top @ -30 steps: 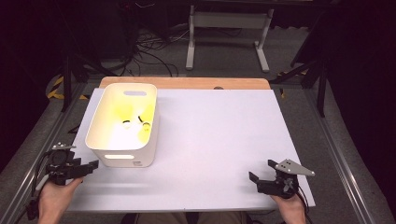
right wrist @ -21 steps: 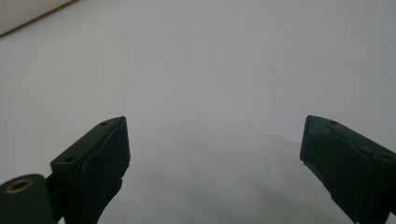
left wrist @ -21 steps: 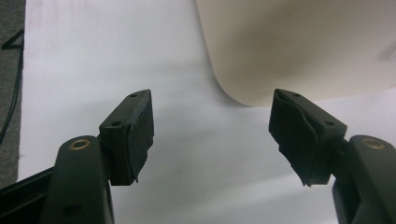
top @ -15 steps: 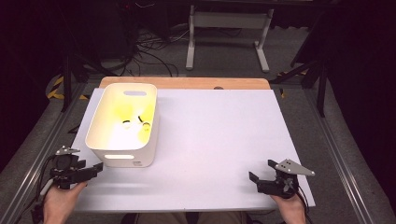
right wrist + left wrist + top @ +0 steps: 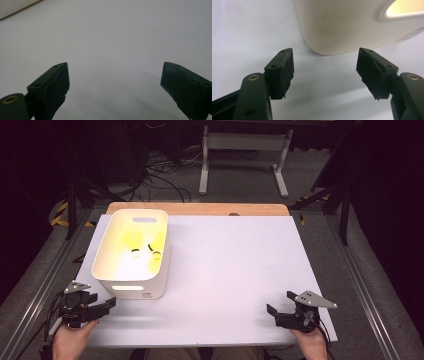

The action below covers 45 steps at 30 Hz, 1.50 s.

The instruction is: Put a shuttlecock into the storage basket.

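A white plastic bin (image 5: 150,287) with handle slots stands on the left half of the white table (image 5: 235,265). Its inside glows yellow, with a few small dark bits (image 5: 156,254) too small to identify. My left gripper (image 5: 106,305) rests at the table's front left corner, just in front of the bin, jaws open and empty. In the left gripper view, the left gripper (image 5: 325,52) faces the bin's rounded lower corner (image 5: 342,30) from close by without touching it. My right gripper (image 5: 280,302) sits at the front right, open and empty. The right gripper view has the right gripper (image 5: 115,65) over bare table.
A wooden strip (image 5: 200,209) runs along the table's far edge. Metal rails (image 5: 367,285) flank both sides of the table. Cables and a stand (image 5: 245,150) lie on the floor beyond it. A wide bare stretch of table spreads right of the bin.
My left gripper has edged a little to the right along the front edge, nearer the bin's front corner. The right gripper and the bin have kept still.
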Tool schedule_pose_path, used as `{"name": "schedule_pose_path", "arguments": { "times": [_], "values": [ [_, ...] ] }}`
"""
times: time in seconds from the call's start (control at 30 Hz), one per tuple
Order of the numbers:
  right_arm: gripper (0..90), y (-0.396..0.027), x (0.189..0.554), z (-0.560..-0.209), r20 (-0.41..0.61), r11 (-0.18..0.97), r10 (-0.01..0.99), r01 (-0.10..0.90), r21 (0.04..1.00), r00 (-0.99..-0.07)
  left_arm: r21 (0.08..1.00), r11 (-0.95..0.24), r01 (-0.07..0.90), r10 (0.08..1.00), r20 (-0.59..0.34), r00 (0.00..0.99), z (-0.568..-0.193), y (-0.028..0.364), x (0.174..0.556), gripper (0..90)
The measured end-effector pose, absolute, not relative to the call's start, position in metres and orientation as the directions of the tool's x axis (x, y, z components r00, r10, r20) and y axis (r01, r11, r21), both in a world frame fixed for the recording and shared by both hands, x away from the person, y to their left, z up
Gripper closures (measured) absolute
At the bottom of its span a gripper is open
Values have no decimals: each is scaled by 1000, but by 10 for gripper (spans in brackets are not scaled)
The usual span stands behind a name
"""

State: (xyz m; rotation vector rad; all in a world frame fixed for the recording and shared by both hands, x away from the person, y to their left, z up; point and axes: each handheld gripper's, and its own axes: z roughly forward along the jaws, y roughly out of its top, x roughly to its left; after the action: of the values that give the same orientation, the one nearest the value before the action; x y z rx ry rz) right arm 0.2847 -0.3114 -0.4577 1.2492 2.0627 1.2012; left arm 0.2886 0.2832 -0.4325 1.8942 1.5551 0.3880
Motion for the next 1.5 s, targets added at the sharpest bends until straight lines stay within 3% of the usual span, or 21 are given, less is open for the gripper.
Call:
{"name": "schedule_pose_path", "arguments": {
  "times": [1.5],
  "values": [
    [88, -311, 282, -456, 59, 215, 865, 475, 853, -498, 794, -63, 604, 924, -182, 335, -449, 265, 270, 258]
  ]
}}
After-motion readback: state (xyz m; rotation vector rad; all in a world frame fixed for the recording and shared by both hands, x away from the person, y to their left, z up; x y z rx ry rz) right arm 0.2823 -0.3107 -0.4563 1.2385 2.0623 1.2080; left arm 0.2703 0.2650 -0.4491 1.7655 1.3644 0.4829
